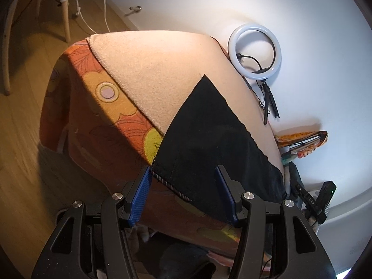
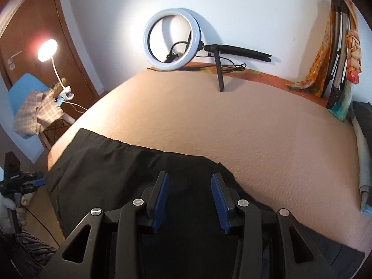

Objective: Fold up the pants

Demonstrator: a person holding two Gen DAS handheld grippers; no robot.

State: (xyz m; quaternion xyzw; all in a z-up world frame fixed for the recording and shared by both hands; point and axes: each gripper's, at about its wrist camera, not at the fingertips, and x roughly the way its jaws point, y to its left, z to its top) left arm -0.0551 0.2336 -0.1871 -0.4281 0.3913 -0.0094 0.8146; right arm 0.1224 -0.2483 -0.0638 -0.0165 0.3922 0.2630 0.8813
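Black pants point(image 1: 209, 144): laid flat on the beige blanket point(image 1: 162, 74).
Left gripper point(image 1: 186, 174): held open at the hem corner.
Right gripper point(image 2: 189, 183): held open above the cloth.
Progress: no finished fold is visible; folding is judged largely outstanding.

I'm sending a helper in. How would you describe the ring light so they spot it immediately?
Start at the bed with the beige blanket. Against the white wall along its far edge leans the ring light: a white hoop on a small black tripod. The colourful scarves nearby are draped cloth, not round.
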